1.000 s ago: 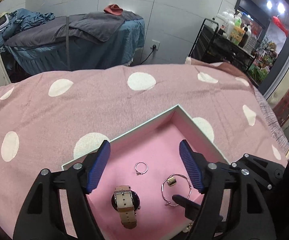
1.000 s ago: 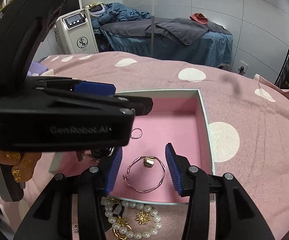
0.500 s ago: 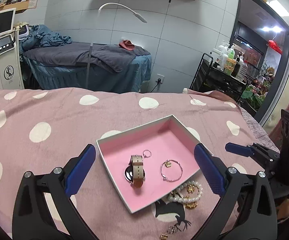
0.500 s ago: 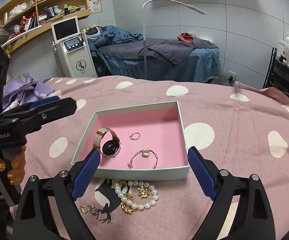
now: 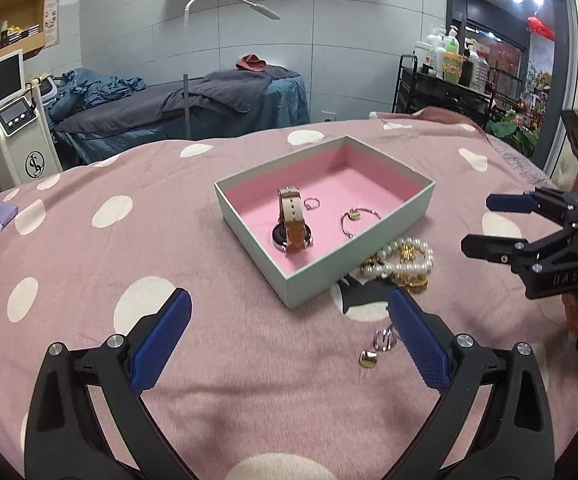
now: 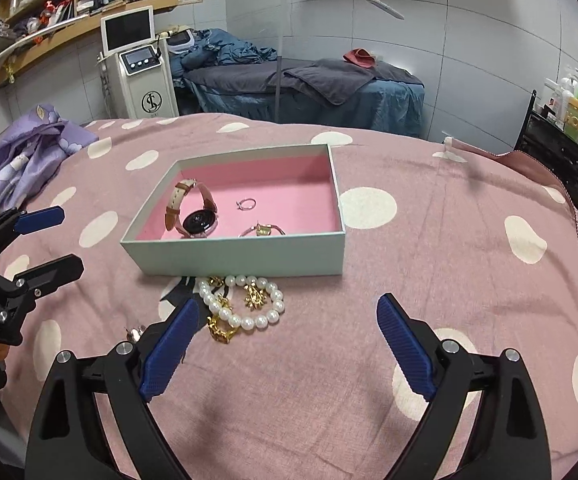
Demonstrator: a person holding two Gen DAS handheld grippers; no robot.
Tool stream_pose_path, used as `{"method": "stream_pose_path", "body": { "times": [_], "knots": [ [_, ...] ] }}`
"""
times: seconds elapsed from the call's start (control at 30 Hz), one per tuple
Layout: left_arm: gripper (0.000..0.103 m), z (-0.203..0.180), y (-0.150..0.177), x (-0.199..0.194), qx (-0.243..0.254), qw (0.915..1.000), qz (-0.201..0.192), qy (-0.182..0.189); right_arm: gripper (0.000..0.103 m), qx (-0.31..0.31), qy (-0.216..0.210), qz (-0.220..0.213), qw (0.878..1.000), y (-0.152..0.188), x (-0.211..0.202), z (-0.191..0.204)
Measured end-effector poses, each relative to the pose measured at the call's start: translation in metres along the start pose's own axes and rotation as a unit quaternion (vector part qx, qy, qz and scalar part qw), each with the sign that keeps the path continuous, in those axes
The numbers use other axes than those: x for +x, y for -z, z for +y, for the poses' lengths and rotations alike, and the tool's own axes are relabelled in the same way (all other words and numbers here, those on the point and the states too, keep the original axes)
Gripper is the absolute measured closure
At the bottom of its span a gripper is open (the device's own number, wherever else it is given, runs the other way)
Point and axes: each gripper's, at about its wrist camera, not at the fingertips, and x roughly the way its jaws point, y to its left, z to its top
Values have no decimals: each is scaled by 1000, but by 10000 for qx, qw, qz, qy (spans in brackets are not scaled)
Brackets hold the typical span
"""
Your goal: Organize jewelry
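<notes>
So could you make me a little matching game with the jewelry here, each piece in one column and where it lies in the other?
Things:
1. watch
2. pearl bracelet
3. gold ear cuff
4. thin ring

Places:
A. on the blanket, right against the box's near wall
B. in the box, on edge, strap looped upward
C. flat on the pink lining, mid-box
D. on the blanket, by the left gripper's finger, well clear of the box

Pairs: 1-B, 2-A, 3-D, 4-C

Left gripper (image 5: 287, 330) drawn back from over the pink-lined box (image 5: 321, 270), right gripper (image 6: 287, 334) likewise, both jaws newly spread wide and empty, watch (image 5: 291, 220), ring (image 5: 312, 203), bangle (image 5: 356, 218) now uncovered inside.
</notes>
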Motion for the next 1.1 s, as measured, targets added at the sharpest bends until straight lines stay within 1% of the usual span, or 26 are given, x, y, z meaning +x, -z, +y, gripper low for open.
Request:
{"method": "stream_pose_path", "body": {
  "times": [0.07, 0.13, 0.2, 0.27, 0.33, 0.37, 0.43, 0.53, 0.6, 0.63, 0.7, 0.77, 0.87, 0.97, 1.1],
  "knots": [
    [6, -8, 10, 5, 153, 9998, 107, -11, 17, -80, -15, 64, 9999, 4, 2, 3],
    [6, -14, 19, 8, 206, 9996, 193, 89, 22, -173, -14, 147, 9997, 8, 5, 7],
    [9, -19, 25, 11, 233, 9992, 275, 149, 24, -312, -9, 234, 9992, 12, 9, 13],
    [13, -24, 31, 16, 305, 9986, 376, 216, 30, -434, 5, 292, 9986, 14, 12, 18],
    [21, -28, 34, 20, 337, 9980, 467, 264, 34, -486, 6, 318, 9983, 14, 14, 20],
    [23, -29, 35, 22, 319, 9977, 512, 310, 36, -514, -1, 327, 9981, 14, 15, 21],
    [32, -29, 36, 25, 256, 9971, 604, 396, 40, -548, -15, 362, 9978, 13, 18, 22],
    [42, -30, 37, 29, 244, 9962, 686, 481, 46, -181, -165, 444, 9987, 10, 23, 12],
    [46, -30, 37, 31, 250, 9957, 720, 525, 50, 164, -150, 488, 9986, 6, 27, 1],
    [49, -31, 38, 32, 255, 9954, 742, 541, 53, 321, -145, 529, 9980, 5, 30, -4],
    [52, -31, 38, 33, 293, 9951, 774, 534, 57, 644, -199, 687, 9954, 2, 39, -14],
    [53, -33, 38, 34, 358, 9949, 794, 507, 63, 808, -247, 812, 9931, 1, 47, -18],
    [56, -37, 38, 35, 484, 9943, 811, 502, 66, 822, -202, 883, 9925, -3, 54, -15],
    [61, -40, 38, 38, 588, 9933, 850, 526, 69, 725, -77, 1004, 9923, -8, 60, -10],
    [70, -44, 35, 41, 651, 9923, 883, 581, 69, 545, 61, 1143, 9919, -13, 66, -3]
  ]
}}
